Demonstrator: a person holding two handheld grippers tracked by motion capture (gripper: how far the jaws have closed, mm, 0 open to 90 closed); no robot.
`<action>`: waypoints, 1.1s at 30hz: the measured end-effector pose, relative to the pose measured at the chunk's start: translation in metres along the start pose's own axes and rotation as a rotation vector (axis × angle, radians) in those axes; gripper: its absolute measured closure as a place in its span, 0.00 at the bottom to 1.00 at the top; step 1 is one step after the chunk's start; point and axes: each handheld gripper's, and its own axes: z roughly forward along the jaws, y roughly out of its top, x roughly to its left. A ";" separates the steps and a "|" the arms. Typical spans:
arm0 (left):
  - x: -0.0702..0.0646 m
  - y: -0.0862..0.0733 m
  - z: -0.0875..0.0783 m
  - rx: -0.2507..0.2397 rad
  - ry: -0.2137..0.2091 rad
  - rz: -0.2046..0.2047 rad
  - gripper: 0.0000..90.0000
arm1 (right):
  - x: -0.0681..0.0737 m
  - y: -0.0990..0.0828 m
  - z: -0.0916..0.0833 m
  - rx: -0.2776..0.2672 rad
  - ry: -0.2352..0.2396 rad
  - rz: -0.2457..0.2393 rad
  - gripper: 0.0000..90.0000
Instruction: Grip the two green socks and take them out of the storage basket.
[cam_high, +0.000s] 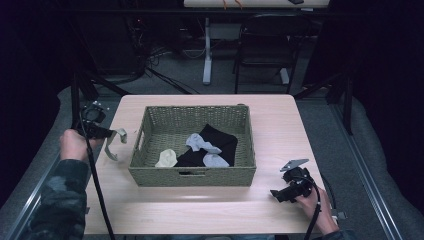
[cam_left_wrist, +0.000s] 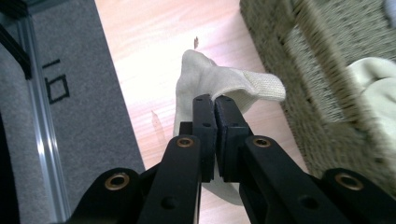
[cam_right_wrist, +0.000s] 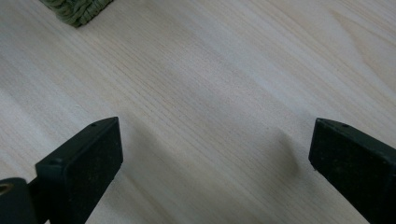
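My left gripper (cam_high: 111, 132) hangs over the table's left edge, its jaws shut on a beige sock (cam_high: 114, 142) that dangles just left of the woven basket (cam_high: 192, 176). In the left gripper view the sock (cam_left_wrist: 219, 84) drapes over the pinched tips of the left gripper (cam_left_wrist: 214, 100), with the basket's wall (cam_left_wrist: 322, 93) to the right. Inside the basket lie a cream sock (cam_high: 166, 158), pale grey socks (cam_high: 202, 145) and a black garment (cam_high: 220, 140). My right gripper (cam_high: 275, 194) rests near the table's front right. Its jaws stand wide apart over bare wood (cam_right_wrist: 210, 154).
The light wooden table (cam_high: 200, 205) has free room in front of the basket and on its right side. Grey floor and a metal rail (cam_left_wrist: 42, 140) lie beyond the left edge. A chair (cam_high: 265, 45) and a table leg (cam_high: 207, 50) stand behind.
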 end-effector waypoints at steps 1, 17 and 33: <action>0.000 0.000 0.000 0.000 0.000 0.000 0.98 | 0.000 0.000 0.000 0.000 0.000 0.000 0.02; 0.000 -0.025 0.060 0.032 -0.059 -0.037 0.96 | 0.001 0.000 0.001 -0.003 0.001 0.012 0.02; 0.003 -0.038 0.057 -0.031 -0.095 -0.109 0.47 | 0.000 0.000 0.001 -0.005 -0.007 0.001 0.02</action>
